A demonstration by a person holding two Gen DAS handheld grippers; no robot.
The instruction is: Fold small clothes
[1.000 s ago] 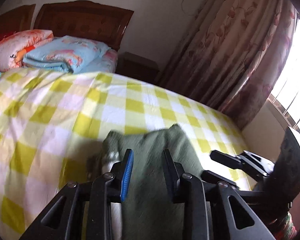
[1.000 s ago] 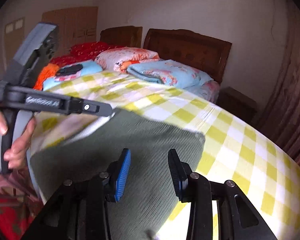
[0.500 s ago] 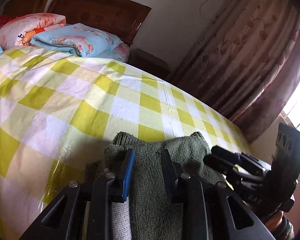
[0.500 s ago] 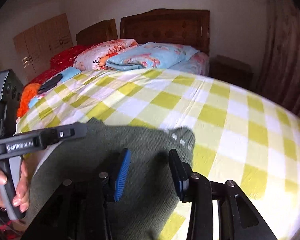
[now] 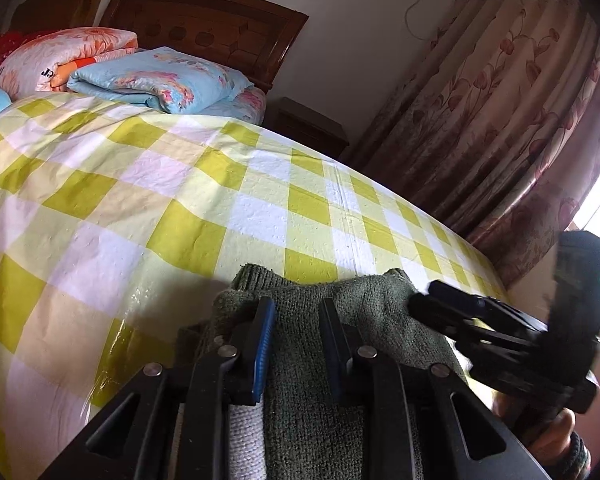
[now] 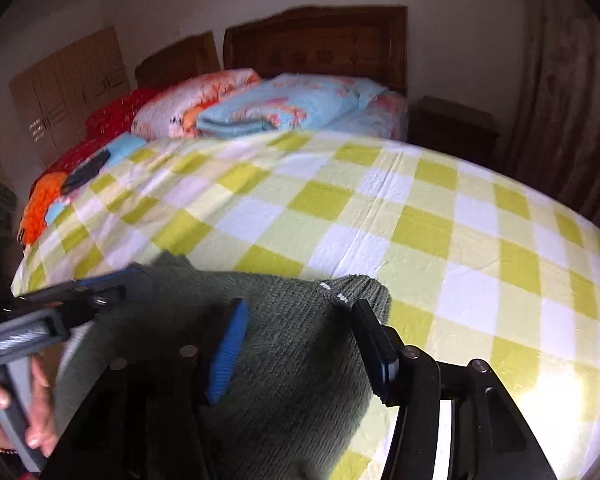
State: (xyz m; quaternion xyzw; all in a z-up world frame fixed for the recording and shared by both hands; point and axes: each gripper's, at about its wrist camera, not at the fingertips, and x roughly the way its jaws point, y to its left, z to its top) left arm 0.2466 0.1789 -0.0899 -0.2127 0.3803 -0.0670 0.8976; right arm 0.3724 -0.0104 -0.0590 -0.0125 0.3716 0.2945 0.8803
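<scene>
Both grippers over a green knit garment (image 5: 340,400) at the near edge of the bed.

Left gripper (image 5: 296,344) — fingers parted, knit running between them, no clamp visible. Right gripper (image 6: 300,344) — fingers spread wide over the same garment (image 6: 284,360), not gripping. Garment lies bunched on the yellow-white checked sheet (image 5: 148,216), a paler knit layer showing under the left fingers. Folded blue blanket (image 5: 160,80) and orange floral pillow (image 5: 56,56) sit by the wooden headboard (image 5: 204,12), well apart from the garment.

Green knit garment's (image 5: 332,392) near end cut off below both views.
</scene>
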